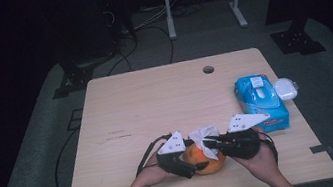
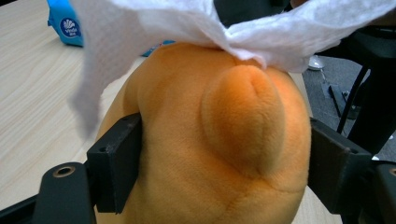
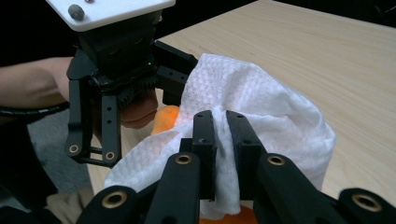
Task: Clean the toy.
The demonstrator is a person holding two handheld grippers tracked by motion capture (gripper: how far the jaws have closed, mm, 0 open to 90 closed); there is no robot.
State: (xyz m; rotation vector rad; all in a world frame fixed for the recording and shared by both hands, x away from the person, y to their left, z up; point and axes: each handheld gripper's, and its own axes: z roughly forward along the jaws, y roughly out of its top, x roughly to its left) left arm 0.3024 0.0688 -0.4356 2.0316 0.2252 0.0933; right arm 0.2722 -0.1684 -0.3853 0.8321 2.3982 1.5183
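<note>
- High view: my left claw and right claw meet over the orange plush toy at the surface's near edge.
- Left gripper view: jaws squeeze the plush toy; a hard wipe could twist it loose.
- Right gripper view: jaws pinch the white wipe, probably thinly; it may slip.

Blue wipes pack, white case

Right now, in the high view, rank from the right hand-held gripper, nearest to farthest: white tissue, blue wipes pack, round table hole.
1. White tissue: pinched in the right hand-held gripper, over the orange plush toy.
2. Blue wipes pack: farther back, at the table's right edge.
3. Round table hole: near the far edge.
</note>
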